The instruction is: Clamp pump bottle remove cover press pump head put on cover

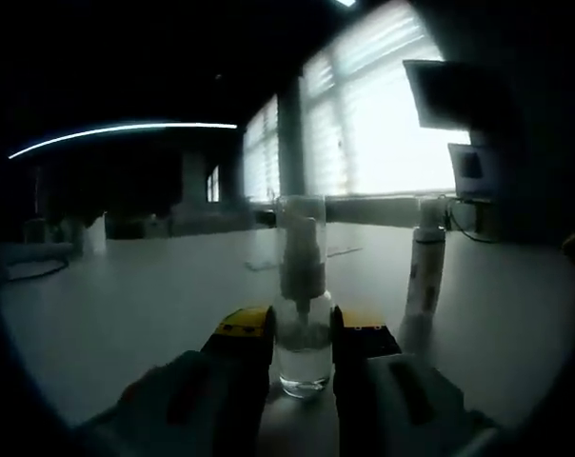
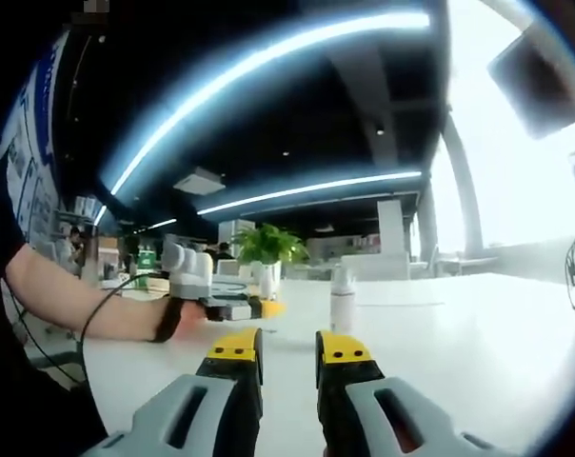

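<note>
A: Which step is in hand?

B: Clamping, by my reading. In the left gripper view the pump bottle (image 1: 302, 314) stands upright on the tabletop (image 1: 154, 305), its lower body between the two yellow-tipped jaws of the left gripper (image 1: 302, 335). The jaws sit just beside or against the clear wall on both sides; whether they press it firmly cannot be told. The clear cover (image 1: 301, 228) is still on over the pump head.

A: And the right gripper?

B: In its own view the right gripper (image 2: 287, 354) has its jaws a narrow gap apart and holds nothing. It hangs above the tabletop, well apart from the bottle, which appears small and pale beyond the jaw tips, with the left gripper (image 2: 232, 307) and the person's hand (image 2: 178, 314) at the left.

A: Next move?

B: Probably cover removal: bring the right gripper to the cover, close on it, and lift straight up while the left steadies the bottle. A second, white bottle (image 1: 426, 276) stands near on the right; avoid it.
</note>
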`<state>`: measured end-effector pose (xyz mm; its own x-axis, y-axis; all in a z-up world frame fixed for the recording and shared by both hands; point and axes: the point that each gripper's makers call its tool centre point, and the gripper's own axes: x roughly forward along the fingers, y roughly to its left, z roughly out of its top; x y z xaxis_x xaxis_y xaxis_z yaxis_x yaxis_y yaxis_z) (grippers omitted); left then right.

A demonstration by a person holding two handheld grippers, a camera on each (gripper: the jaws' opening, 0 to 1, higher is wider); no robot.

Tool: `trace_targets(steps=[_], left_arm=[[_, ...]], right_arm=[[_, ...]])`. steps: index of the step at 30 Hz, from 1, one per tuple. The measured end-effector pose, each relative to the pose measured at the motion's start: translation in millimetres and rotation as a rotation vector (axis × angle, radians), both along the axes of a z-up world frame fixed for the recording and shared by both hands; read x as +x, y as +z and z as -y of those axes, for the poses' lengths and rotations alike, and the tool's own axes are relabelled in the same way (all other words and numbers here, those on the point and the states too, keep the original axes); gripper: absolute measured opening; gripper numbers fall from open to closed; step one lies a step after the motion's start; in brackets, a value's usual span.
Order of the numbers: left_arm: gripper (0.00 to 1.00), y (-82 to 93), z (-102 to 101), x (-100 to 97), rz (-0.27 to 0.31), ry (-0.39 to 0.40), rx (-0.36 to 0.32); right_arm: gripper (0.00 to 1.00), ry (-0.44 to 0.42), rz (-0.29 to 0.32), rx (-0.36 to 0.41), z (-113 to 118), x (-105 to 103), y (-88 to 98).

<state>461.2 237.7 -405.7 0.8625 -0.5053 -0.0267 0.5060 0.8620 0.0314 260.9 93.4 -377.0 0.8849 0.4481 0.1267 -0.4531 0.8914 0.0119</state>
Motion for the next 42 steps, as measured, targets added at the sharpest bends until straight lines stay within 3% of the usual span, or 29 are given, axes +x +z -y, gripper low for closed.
trace_targets(steps=[6, 18, 23, 28, 37, 42], left_arm=[[0.16, -0.2, 2.3, -1.4, 0.002, -0.011, 0.002], [0.29, 8.8, 1.4, -8.4, 0.033, -0.048, -0.021], [0.32, 9.3, 2.9, -18.1, 0.031, -0.077, -0.015], [0.32, 16.1, -0.6, -32.1, 0.046, -0.105, -0.045], [0.33, 20.3, -10.8, -44.7, 0.019, -0.133, -0.101], [0.32, 26.7, -11.4, -64.1, 0.047, -0.170, -0.059]], right_arm=[[0.16, -0.003, 0.005, -0.007, 1.0, 0.6, -0.1], [0.16, -0.004, 0.000, -0.009, 1.5, 1.3, -1.3], [0.16, -0.006, 0.003, 0.002, 3.3, 1.4, 0.1], [0.16, -0.008, 0.001, 0.002, 3.6, 1.8, -0.2], [0.16, 0.002, 0.003, 0.011, 1.7, 0.0, 0.9], [0.16, 0.004, -0.001, 0.002, 1.4, 0.5, -0.6]])
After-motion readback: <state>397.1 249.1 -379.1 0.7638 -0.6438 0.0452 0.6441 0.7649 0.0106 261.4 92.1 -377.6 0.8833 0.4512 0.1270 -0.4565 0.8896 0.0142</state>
